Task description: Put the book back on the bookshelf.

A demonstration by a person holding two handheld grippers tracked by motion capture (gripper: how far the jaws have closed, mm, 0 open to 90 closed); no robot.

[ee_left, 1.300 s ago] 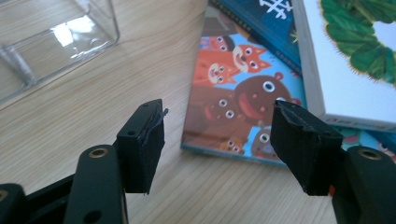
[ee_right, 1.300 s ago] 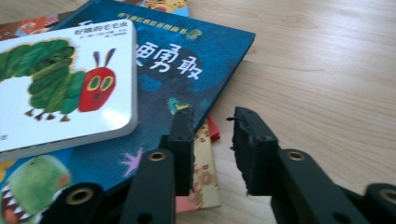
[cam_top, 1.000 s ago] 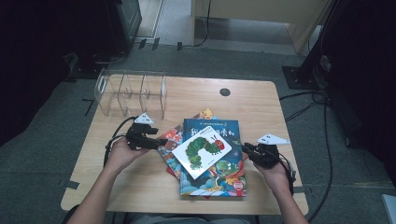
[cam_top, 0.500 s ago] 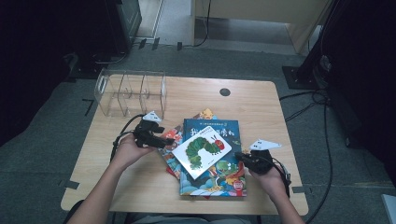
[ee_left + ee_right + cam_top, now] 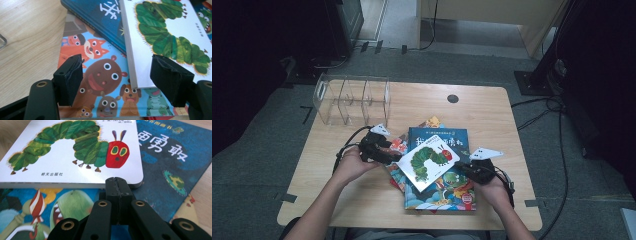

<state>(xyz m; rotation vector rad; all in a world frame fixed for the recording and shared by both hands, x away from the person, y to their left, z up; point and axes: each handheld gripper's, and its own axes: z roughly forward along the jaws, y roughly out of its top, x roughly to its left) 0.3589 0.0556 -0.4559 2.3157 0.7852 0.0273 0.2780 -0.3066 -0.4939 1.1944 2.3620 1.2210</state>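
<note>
A white caterpillar book lies askew on top of a stack, over a dark blue book and a cartoon-animal book. My left gripper is at the white book's left corner. In the left gripper view its jaws have just been opening and stand wide. The corner of the white book lies between them, over the animal book, and neither pad presses on it. My right gripper is shut with nothing in it. Its tip is against the near edge of the white book.
A clear acrylic divider rack stands at the back left of the wooden table. A black cable hole sits at the back centre. A monster-picture book lies at the bottom of the stack, near the front edge.
My right gripper has slid a little left and nearer, up to the white book's edge. My left hand has stayed by the book's left corner.
</note>
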